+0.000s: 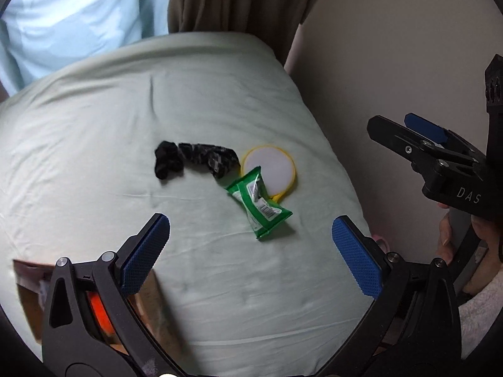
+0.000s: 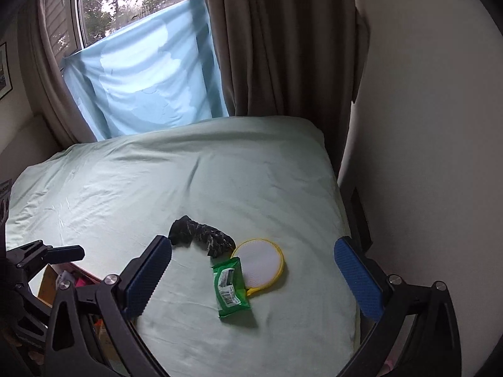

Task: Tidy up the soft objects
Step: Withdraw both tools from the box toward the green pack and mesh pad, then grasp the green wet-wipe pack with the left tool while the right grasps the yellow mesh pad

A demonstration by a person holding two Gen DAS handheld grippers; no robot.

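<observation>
Seen on the pale green bed sheet [image 1: 94, 144], from left to right: a black sock [image 1: 168, 160] bunched in a lump, then a second dark patterned sock [image 1: 210, 157] stretched sideways and touching the first, then a round white pad with a yellow rim [image 1: 270, 166], and over its near edge a green wipes packet [image 1: 259, 204]. Lying ahead of both tongs, slightly right of the middle for the left gripper [image 1: 251, 251], almost centred for the right gripper [image 2: 253, 276]. Left one opened wide and empty, both blue pads apart over bare sheet; right one also spread wide with nothing between, and in the left view appearing narrower only because seen from the side. Long axis of the packet running diagonally, from far-left to near-right, so crossing the opening of either tool at an angle. Probably nearer to the right tongs, though hard to judge through such a curved lens. Nothing standing between tongs and packet. Brown curtain [image 2: 283, 47] and blue cloth [image 2: 141, 72] at the far end, well apart. Box with clutter [image 2: 63, 279] low at the left, beside the bed.
</observation>
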